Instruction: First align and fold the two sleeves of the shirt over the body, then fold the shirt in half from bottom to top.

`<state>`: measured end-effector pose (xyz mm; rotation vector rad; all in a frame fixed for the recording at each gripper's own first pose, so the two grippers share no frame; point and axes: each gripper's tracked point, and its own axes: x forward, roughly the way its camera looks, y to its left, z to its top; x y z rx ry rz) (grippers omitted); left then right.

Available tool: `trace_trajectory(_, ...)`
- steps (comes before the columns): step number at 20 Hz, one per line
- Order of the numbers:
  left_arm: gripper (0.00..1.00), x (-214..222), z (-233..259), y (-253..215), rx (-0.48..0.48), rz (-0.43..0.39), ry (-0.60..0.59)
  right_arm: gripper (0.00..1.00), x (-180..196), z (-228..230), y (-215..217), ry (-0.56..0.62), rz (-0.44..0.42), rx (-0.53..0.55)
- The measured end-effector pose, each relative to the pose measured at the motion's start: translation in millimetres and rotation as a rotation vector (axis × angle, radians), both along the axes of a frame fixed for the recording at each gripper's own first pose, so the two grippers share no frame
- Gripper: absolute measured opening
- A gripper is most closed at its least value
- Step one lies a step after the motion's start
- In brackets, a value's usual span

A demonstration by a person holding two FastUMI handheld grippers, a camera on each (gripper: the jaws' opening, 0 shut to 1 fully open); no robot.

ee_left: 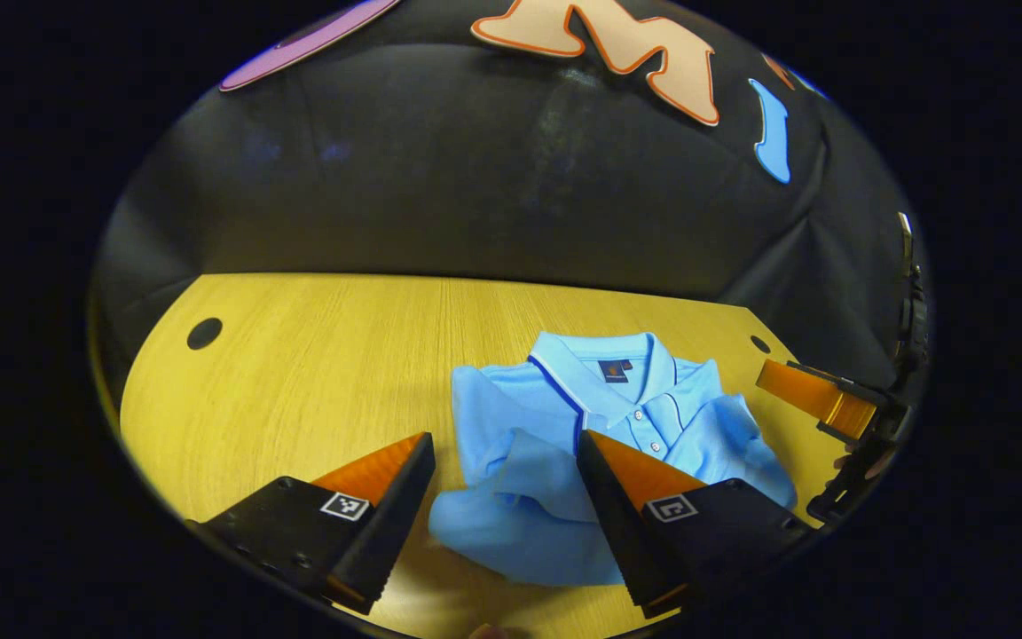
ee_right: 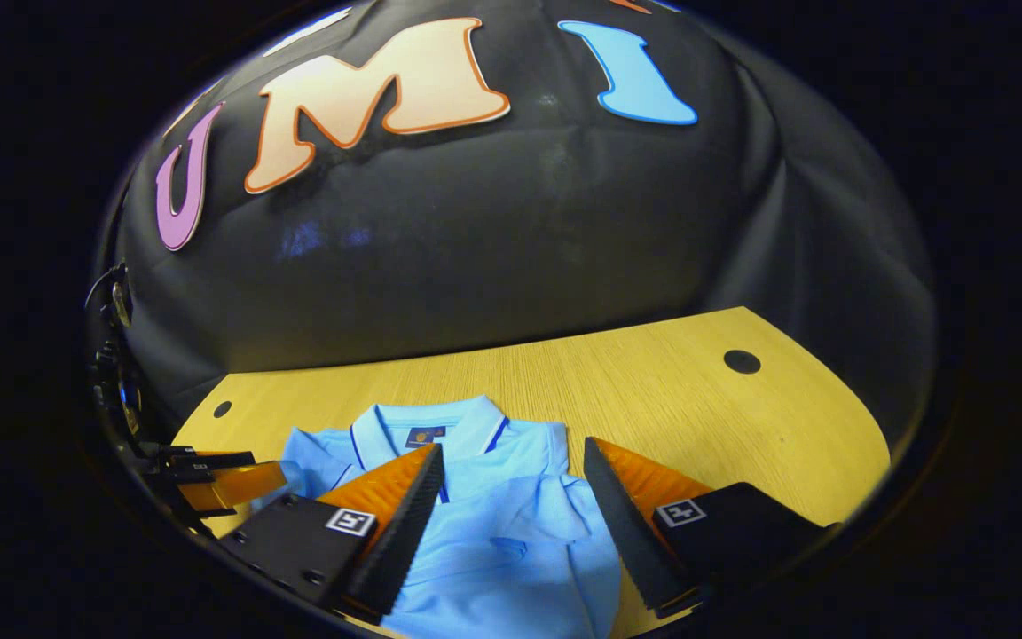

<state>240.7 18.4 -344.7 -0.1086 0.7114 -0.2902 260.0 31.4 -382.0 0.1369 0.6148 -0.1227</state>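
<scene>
On the wooden table (ee_left: 316,373), toward five o'clock from its middle in the left gripper view, lies the light blue polo shirt (ee_left: 555,461), collar away from the camera and both sleeves already turned in over the body, the cloth bunched and rumpled rather than flat. Its collar (ee_left: 604,355) carries a dark trim line, and a small dark neck label (ee_left: 613,370) sits inside it at twelve o'clock on the garment; a tiny orange mark shows on the label but no writing can be read. A buttoned placket (ee_left: 644,426) runs down from the collar. The left gripper (ee_left: 507,448) hangs just above the near edge of the shirt with its fingers spread wide and nothing between them; each finger block bears a small square black-and-white coded tag (ee_left: 344,506), which is a pattern, not text. At three o'clock in this view the other gripper shows farther off, beside the shirt's far shoulder. In the right gripper view the same shirt (ee_right: 511,541) fills the six o'clock area, the neck label (ee_right: 426,436) at its top, again unreadable. The right gripper (ee_right: 511,461) is held over the folded body with its fingers wide apart, gripping nothing, with a like coded tag (ee_right: 680,512) on its block. At nine o'clock there the left gripper appears beside the shirt's shoulder. Two dark round holes (ee_right: 741,361) mark the tabletop's far corners.
</scene>
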Motion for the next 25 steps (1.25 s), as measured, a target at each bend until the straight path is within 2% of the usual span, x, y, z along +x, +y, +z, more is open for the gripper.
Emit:
trace_trajectory(2,0.97,-7,22,1,0.018,0.0,-0.052,1.0,-9,19,3,-0.035,0.011,-0.012)
trace_trajectory(4,0.96,-20,51,1,0.02,0.005,-0.106,0.94,-23,47,6,-0.082,0.031,-0.032)
trace_trajectory(5,0.96,-28,67,2,0.02,0.01,-0.134,0.98,-31,61,8,-0.106,0.045,-0.045)
trace_trajectory(7,0.96,-48,96,4,0.025,0.021,-0.192,0.98,-51,94,12,-0.157,0.068,-0.064)
trace_trajectory(8,0.96,-60,108,4,0.025,0.029,-0.21,0.94,-61,111,15,-0.183,0.08,-0.067)
trace_trajectory(9,0.96,-72,121,5,0.022,0.035,-0.23,0.98,-73,126,17,-0.209,0.09,-0.071)
trace_trajectory(12,0.96,-109,154,5,0.002,0.053,-0.273,0.98,-110,164,24,-0.265,0.139,-0.086)
trace_trajectory(15,0.96,-145,183,7,0.008,0.057,-0.313,0.98,-149,189,28,-0.284,0.189,-0.098)
trace_trajectory(19,0.95,-192,213,9,0.073,0.047,-0.387,0.98,-196,219,28,-0.334,0.197,-0.101)
trace_trajectory(23,0.95,-230,229,3,0.075,0.046,-0.399,0.98,-224,235,27,-0.332,0.203,-0.078)
trace_trajectory(25,0.95,-241,240,1,0.073,0.047,-0.421,0.94,-234,249,24,-0.357,0.196,-0.072)
